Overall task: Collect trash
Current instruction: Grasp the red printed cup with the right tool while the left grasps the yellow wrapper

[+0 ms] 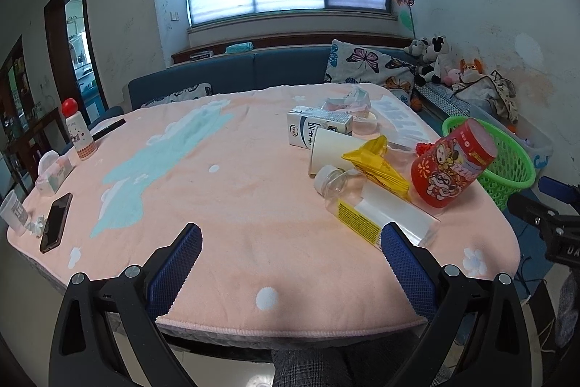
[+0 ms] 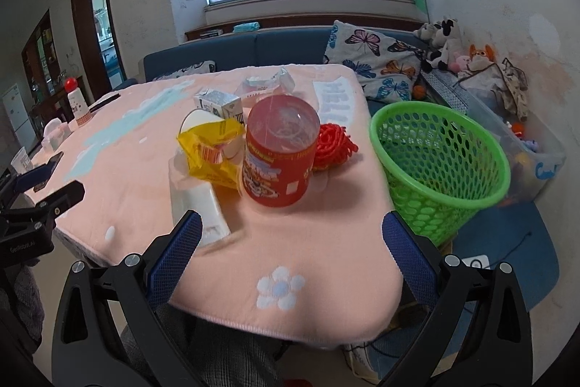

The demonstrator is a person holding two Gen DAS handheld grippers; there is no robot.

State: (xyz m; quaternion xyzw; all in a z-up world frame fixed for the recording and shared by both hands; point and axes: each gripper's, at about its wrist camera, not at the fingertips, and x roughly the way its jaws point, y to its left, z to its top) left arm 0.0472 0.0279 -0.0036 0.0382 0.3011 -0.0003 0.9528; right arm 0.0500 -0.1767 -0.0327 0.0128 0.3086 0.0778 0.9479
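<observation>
Trash lies in a heap on the right part of the pink tablecloth [image 1: 235,191]: a red cartoon-printed can [image 1: 451,165] [image 2: 281,151], a yellow wrapper [image 1: 377,165] [image 2: 210,151], a clear plastic bottle [image 1: 373,205] on its side, a white paper cup [image 1: 333,147], a milk carton [image 1: 319,127] [image 2: 219,104], a red net [image 2: 335,142]. A green mesh basket [image 2: 438,165] [image 1: 507,165] stands beside the table's right edge. My left gripper [image 1: 290,263] is open and empty over the near table edge. My right gripper [image 2: 291,249] is open and empty, just in front of the red can.
On the table's left side are a phone [image 1: 56,222], a tissue pack [image 1: 54,171], a red-capped white bottle [image 1: 78,131] and a plastic cup [image 1: 14,213]. A blue sofa with a butterfly pillow [image 2: 373,57] stands behind. A clear storage bin [image 2: 522,140] stands right of the basket.
</observation>
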